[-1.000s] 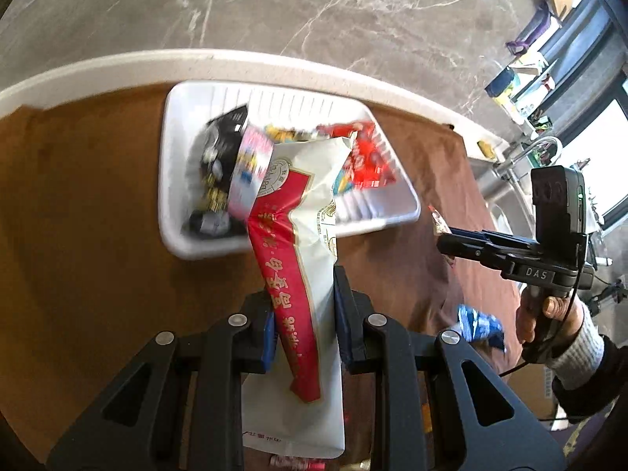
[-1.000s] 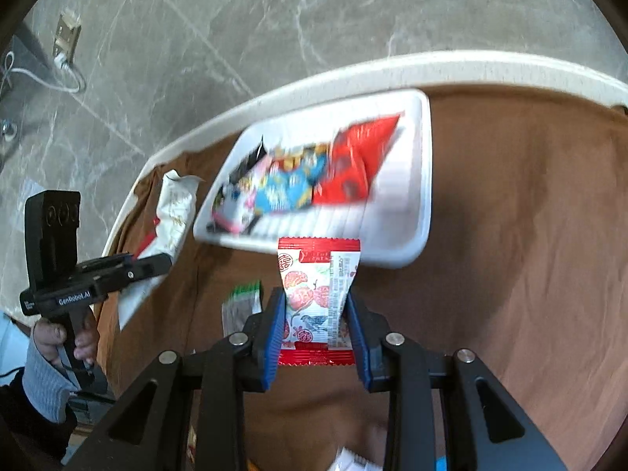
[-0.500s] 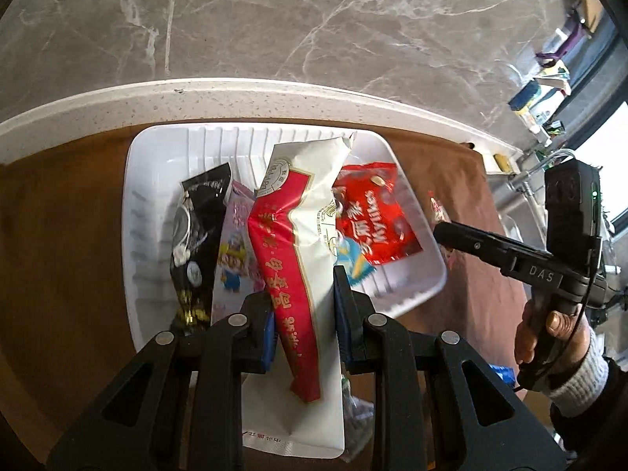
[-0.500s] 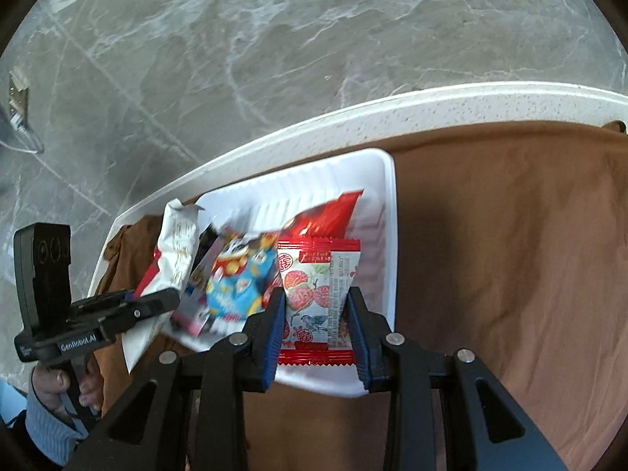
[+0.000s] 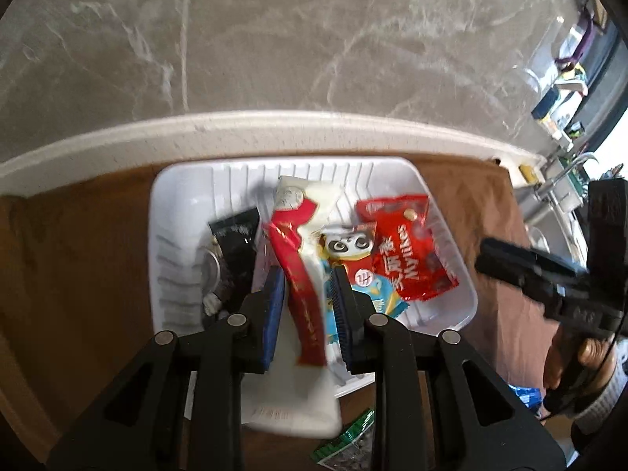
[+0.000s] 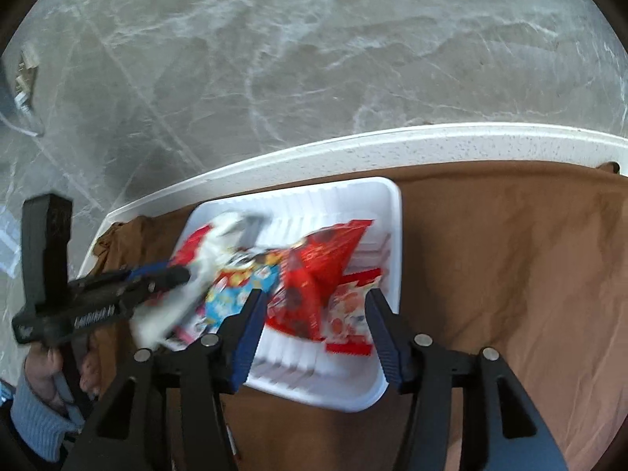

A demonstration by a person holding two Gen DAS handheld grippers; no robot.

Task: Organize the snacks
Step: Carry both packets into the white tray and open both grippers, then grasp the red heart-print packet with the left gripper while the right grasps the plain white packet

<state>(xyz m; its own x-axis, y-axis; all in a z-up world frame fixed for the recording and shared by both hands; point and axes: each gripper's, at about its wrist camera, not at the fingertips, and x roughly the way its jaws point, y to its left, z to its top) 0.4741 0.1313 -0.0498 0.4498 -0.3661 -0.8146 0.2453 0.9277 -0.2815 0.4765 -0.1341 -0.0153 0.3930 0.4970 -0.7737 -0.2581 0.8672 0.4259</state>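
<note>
A white ribbed tray [image 5: 157,235] on the brown cloth holds a black packet [image 5: 235,251], a blue panda packet [image 5: 349,247] and a red Mylikes packet [image 5: 408,251]. My left gripper [image 5: 308,298] is shut on a long white-and-red packet [image 5: 298,274], which hangs over the tray's middle. My right gripper [image 6: 316,298] is over the tray's [image 6: 396,235] near right corner and its jaws are opening. A small red-and-white packet [image 6: 349,314] lies loose in the tray between them, near the right finger. The pads do not press on it. The left gripper [image 6: 184,274] also shows at the left of the right wrist view.
A green packet [image 5: 349,447] and a blue packet [image 5: 526,396] lie on the brown cloth [image 6: 510,274] on my side of the tray. The white table edge [image 6: 431,137] curves just behind the tray, with marble floor beyond. A hand in a pale sleeve [image 6: 35,420] holds the left gripper.
Both grippers have come forward over the tray. The right jaws have parted and let the small red-and-white packet drop into the tray. The left still carries the long packet.
</note>
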